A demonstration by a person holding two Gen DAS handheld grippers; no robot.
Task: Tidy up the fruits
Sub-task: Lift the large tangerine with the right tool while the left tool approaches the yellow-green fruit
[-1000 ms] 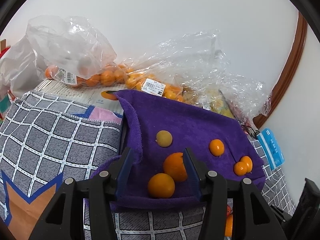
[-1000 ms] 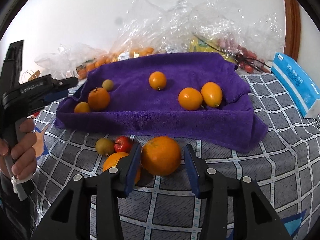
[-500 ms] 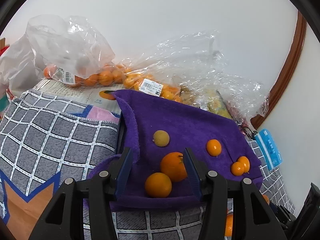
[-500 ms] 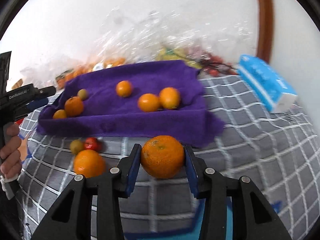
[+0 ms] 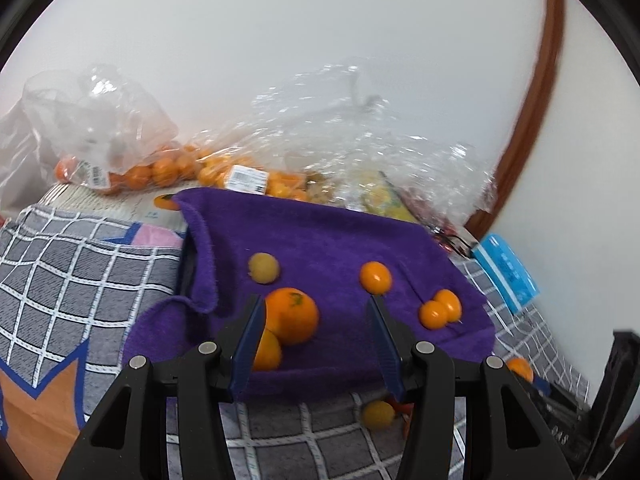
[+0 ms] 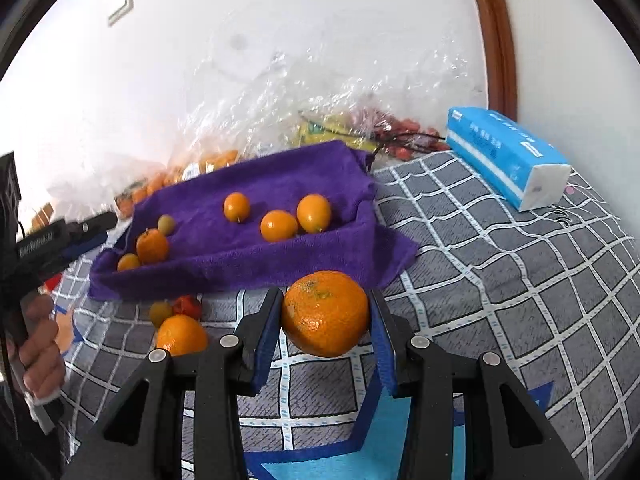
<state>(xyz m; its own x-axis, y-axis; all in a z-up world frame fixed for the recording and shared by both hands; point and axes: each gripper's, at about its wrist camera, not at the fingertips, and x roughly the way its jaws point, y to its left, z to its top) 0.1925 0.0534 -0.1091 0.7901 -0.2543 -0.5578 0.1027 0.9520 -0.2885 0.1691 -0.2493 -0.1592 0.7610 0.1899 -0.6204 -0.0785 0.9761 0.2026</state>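
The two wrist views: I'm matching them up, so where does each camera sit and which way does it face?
Left wrist: on the left gripper, jaws open, facing down onto the purple towel.
Right wrist: on the right gripper, jaws shut on a large orange; a hand shows at its left edge.
Shared: the towel, the blue tissue pack.

In the right wrist view, the checked cloth (image 6: 520,280) lies bare across the right half, up to the blue tissue pack (image 6: 508,156) at upper right. At lower left, three loose fruits (image 6: 176,320) crowd the front edge of the purple towel (image 6: 248,256). Crumpled plastic bags (image 6: 280,92) (full of produce) wall off the back. The purple towel's middle, between its scattered fruit, is open.
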